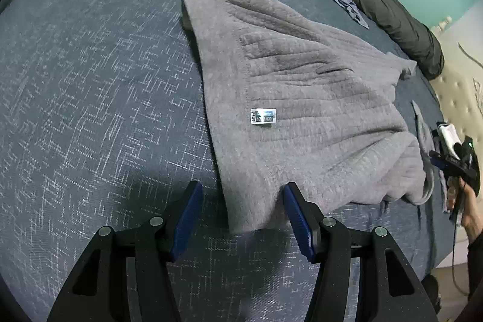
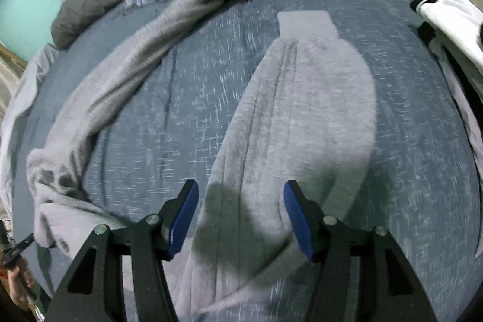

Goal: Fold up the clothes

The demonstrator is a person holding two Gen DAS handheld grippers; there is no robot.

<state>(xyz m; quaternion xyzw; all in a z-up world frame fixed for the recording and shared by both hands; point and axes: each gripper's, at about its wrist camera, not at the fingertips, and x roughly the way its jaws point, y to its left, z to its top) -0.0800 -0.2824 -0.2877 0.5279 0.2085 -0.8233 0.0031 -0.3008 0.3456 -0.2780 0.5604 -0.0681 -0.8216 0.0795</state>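
On the bed (image 1: 90, 110) the grey garment (image 1: 302, 86) lies spread, its length running away from both tongs. Left tongs (image 1: 243, 207) hang apart over its near corner; right tongs (image 2: 241, 204), apart, straddle a sleeve (image 2: 302, 110).

Dim, cool, even light on both fisheye views. Edges curve strongly, with black corners. Left wrist view is sharp; a soft shadow darkens the blue bedspread (image 1: 90, 110) nearest the camera. Right wrist view is motion-blurred, with shadow across the grey sweater (image 2: 302, 125).
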